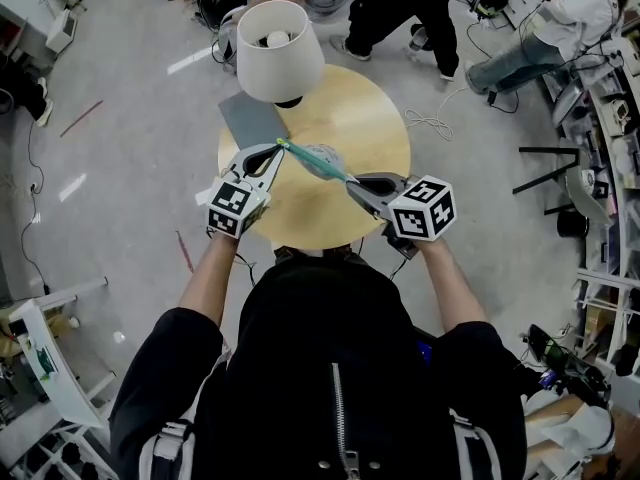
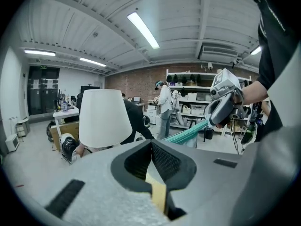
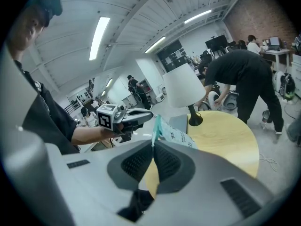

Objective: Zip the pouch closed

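Note:
A clear pouch with a teal zip edge hangs stretched between my two grippers above the round wooden table. My left gripper is shut at the far-left end of the teal edge; in its own view the jaws are closed and the teal strip runs from their tip to the right gripper. My right gripper is shut on the strip's other end. In the right gripper view the printed pouch rises from the closed jaws towards the left gripper.
A white-shaded lamp stands at the table's far left edge beside a grey pad. People work at benches and shelves around the room. A white cable lies on the floor to the right of the table.

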Demonstrator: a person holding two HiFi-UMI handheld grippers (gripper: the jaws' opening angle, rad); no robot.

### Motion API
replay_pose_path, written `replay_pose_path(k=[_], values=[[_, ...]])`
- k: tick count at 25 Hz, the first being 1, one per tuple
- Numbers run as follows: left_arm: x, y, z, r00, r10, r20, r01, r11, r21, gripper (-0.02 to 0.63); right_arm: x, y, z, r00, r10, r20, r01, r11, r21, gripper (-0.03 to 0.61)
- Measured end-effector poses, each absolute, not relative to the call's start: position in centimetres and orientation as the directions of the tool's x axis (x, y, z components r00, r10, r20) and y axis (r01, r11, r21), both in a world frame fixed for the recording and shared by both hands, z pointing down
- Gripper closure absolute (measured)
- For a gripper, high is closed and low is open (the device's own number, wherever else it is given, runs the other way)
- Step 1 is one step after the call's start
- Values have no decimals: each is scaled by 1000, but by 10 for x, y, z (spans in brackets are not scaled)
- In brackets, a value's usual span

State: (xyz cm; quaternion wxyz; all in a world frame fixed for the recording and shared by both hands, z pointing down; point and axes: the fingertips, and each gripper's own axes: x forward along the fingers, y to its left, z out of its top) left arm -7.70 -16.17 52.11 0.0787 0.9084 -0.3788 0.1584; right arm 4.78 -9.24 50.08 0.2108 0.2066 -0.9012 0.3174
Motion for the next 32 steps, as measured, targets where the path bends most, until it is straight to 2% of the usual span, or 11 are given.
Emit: replay_pose_path(k=[12,25,32], values=[[-97,-163,531,620,-677,397,-728,-685,-30,604,47,-88,503,-828,-228,512,-498,719,-485,561],[-96,-163,549,578,-683,445,-768,-640,15,604,32,-102,495,-828,-244,505,-499,729,-468,561],[-88,-155,554,586,-662,467,-762,-646,41,577,32,-103,495,-830,-241,503,-496,731,-468,560]])
